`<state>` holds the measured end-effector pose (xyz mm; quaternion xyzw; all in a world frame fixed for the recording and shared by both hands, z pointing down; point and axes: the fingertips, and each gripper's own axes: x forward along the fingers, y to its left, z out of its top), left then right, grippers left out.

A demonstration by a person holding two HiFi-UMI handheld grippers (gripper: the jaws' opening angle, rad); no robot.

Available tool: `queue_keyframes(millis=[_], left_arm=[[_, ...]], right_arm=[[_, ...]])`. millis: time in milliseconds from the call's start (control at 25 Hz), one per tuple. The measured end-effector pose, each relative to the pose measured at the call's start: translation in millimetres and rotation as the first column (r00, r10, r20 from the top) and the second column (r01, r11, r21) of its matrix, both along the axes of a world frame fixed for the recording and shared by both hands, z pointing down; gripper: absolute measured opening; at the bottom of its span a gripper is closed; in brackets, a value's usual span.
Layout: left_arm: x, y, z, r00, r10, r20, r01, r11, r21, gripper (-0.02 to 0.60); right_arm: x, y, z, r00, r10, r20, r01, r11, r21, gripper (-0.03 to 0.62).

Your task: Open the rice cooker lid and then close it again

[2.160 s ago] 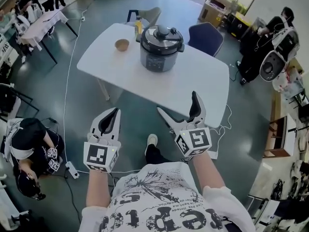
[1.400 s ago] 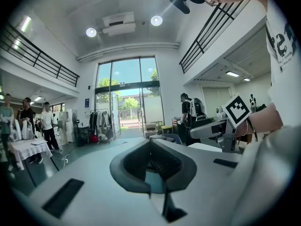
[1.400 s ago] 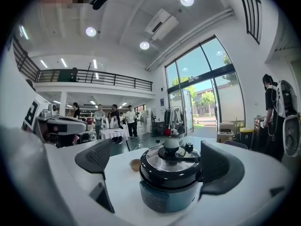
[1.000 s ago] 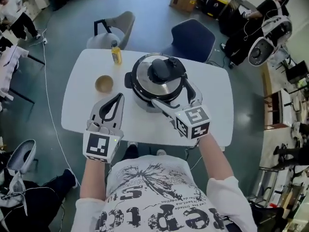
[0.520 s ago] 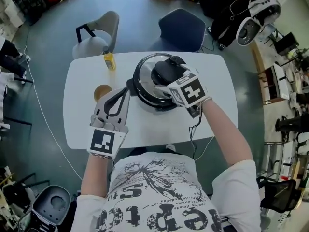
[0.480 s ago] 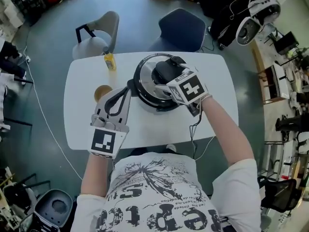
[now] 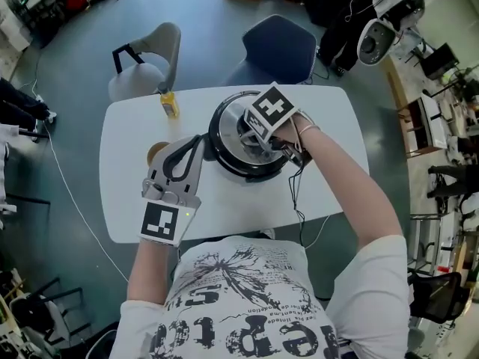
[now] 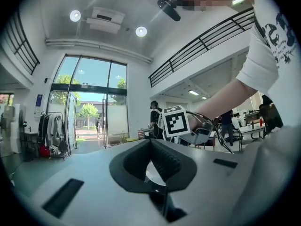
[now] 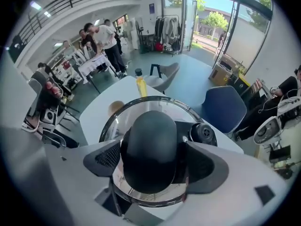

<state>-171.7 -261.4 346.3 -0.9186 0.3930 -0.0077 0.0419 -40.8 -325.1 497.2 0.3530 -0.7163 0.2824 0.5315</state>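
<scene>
The rice cooker stands mid-table, its shiny round lid down, with a black knob on top. My right gripper points steeply down over the lid. Its jaws are closing, one on each side of the knob, and I see no firm press. In the right gripper view the right gripper straddles the knob. My left gripper lies level at the cooker's left side, jaws together and holding nothing. In the left gripper view the left gripper faces the right gripper's marker cube.
A wooden bowl and a yellow bottle sit on the white table left of the cooker. A black steam valve sits beside the knob. A blue chair and a grey chair stand behind the table. A cable trails off the front edge.
The right gripper swung from the cooker's front up over the lid and tipped downward around the knob. The left gripper moved forward to the cooker's left side.
</scene>
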Motion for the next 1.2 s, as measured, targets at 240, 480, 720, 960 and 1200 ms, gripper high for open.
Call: queue_keyframes(millis=[240,480,720,960,1200], left_arm=[[4.5,-10.1,3.1,0.999,0.023,0.023,-0.023,1.000,0.004,0.012],[9.5,-10.2,2.8,0.998,0.026,0.051,-0.027,1.000,0.013,0.012],[5.5,-13.2,-2.4,0.999,0.003,0.041,-0.004,1.000,0.031,0.012],[5.9,-14.6,-9.2,0.999,0.000,0.047,-0.002,0.999,0.037,0.012],[16.2,-2.0,-10.8,0.997,0.004,0.077,-0.009,0.998,0.060,0.012]], right_arm=[[-4.7,-0.9,-5.1,1.000,-0.024,0.000,0.024,0.994,-0.107,0.330],[-2.6,-0.1,-8.0,1.000,0.009,0.015,-0.007,0.995,-0.100,0.305],[-4.6,0.6,-6.2,0.999,0.036,0.034,-0.033,0.996,-0.084,0.297],[-3.8,2.2,-16.9,0.998,0.024,0.054,-0.020,0.997,-0.081,0.296],[-2.6,2.7,-27.4,0.989,0.062,0.133,-0.056,0.997,-0.047,0.295]])
